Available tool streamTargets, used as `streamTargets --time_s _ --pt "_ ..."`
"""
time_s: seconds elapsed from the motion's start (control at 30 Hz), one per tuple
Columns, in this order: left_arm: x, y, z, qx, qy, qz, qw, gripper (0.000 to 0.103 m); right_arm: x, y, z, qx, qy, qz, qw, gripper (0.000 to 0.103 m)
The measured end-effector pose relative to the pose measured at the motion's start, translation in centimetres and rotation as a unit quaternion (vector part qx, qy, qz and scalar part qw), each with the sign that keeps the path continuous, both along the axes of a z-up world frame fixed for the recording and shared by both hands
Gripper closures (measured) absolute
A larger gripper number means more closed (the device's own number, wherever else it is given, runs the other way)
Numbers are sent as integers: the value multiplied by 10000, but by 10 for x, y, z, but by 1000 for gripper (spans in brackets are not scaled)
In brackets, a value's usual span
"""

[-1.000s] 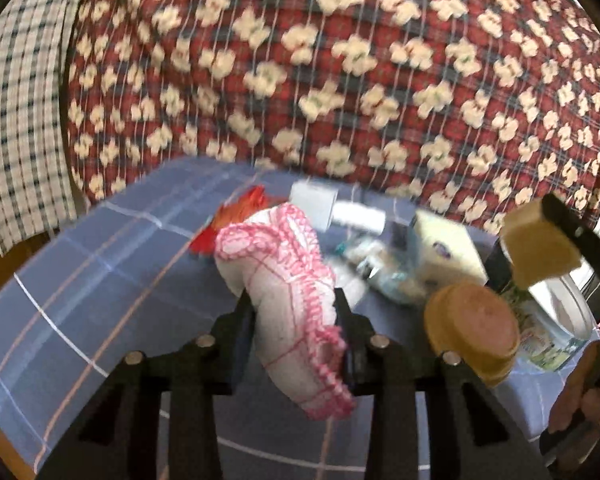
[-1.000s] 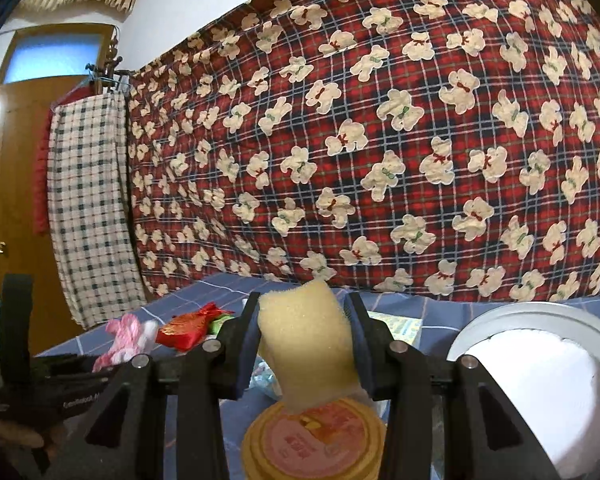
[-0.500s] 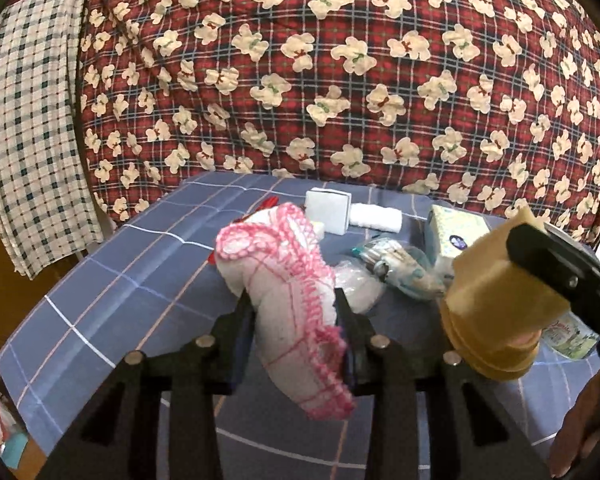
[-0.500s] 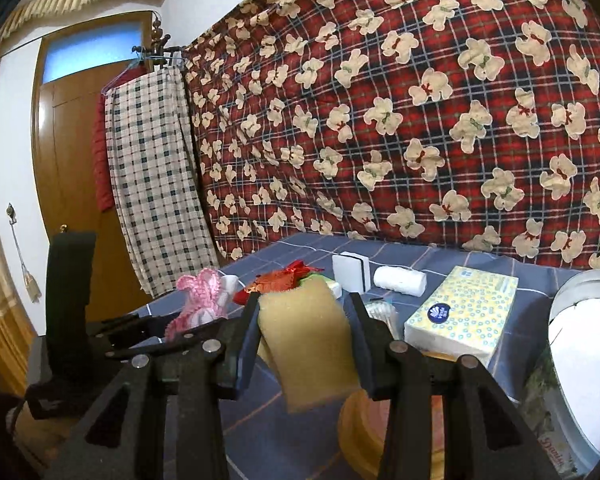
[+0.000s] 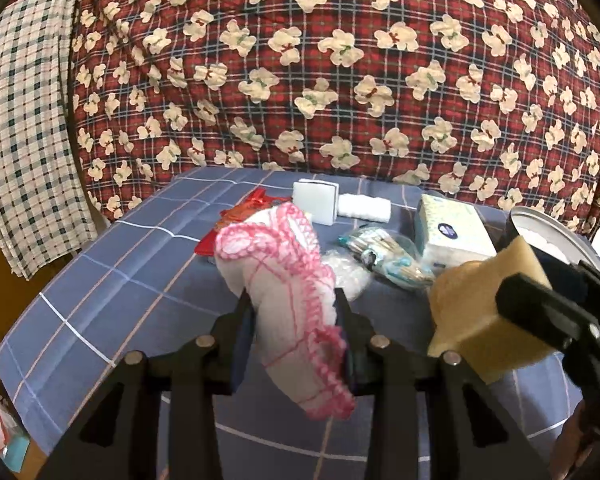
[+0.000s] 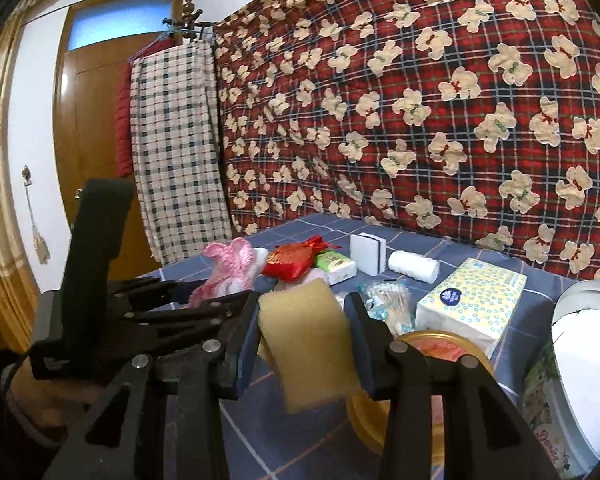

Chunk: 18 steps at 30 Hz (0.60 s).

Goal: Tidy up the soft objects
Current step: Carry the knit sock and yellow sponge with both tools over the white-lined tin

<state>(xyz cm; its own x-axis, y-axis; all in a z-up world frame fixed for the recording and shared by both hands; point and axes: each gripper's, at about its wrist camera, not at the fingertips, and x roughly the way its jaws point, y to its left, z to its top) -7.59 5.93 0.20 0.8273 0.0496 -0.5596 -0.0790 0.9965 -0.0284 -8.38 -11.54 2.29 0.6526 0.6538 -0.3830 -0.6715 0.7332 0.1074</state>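
Clutter on the blue checked tablecloth [image 5: 112, 280] is the main hazard, and the largest pieces matter most. A round tin [image 6: 580, 360] stands at the right edge, its rim close under the right gripper [image 6: 304, 344], and a flat gold-rimmed lid [image 6: 432, 344] lies just beneath it; a careless lowering could knock either one. Next in size, the tissue pack [image 6: 476, 300] sits near the middle, with a crinkly bag of cotton swabs [image 6: 384, 304] just beside it, light enough to be swept along by a passing finger.

Both claws are loaded and raised above the table. The left gripper [image 5: 296, 336] is clamped on a white knitted cloth with pink trim [image 5: 288, 280], which bulges above the jaws and droops below them. That hanging tail looks likely to drag across the swab bag or the red pouch [image 6: 292, 260] if the hand travels low. The right gripper pinches a yellow sponge [image 6: 308, 344] by its sides, most of it dangling beneath the jaws. Squeezed foam can spring sideways on release, so it may land off target or bounce.

The two tools also hang close together, and in my judgement a crossing move risks a collision. Smaller items, a white foam block [image 6: 368, 252] and a rolled white cloth [image 6: 414, 266], lie well behind and seem safe.
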Motion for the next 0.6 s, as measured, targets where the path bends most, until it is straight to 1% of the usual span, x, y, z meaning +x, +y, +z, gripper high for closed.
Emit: streamTargets --time_s 0.17,0.23,0.3,0.43,0.57,0.6 --pt "-2 -5 1 -35 4 -96 9999 68 -4 -9 -2 -19 52 48 10000 59" --pt "-4 -9 1 -66 -13 -152 9999 68 -8 -14 -1 -34 3 43 10000 59" --pt "-8 -15 1 -75 -77 -268 9996 68 -15 -23 2 -25 -140 -36 9999 59" --pt "-14 -30 6 -110 -299 -651 9974 67 -24 -55 7 221 -235 -253 9992 59" --pt "-18 -44 11 -210 -544 -984 9934 67 -30 -89 12 544 -307 -326 9975 59" --pt "-18 -48 12 -227 -573 -1038 9927 67 -31 -96 14 557 -345 -354 9972 59"
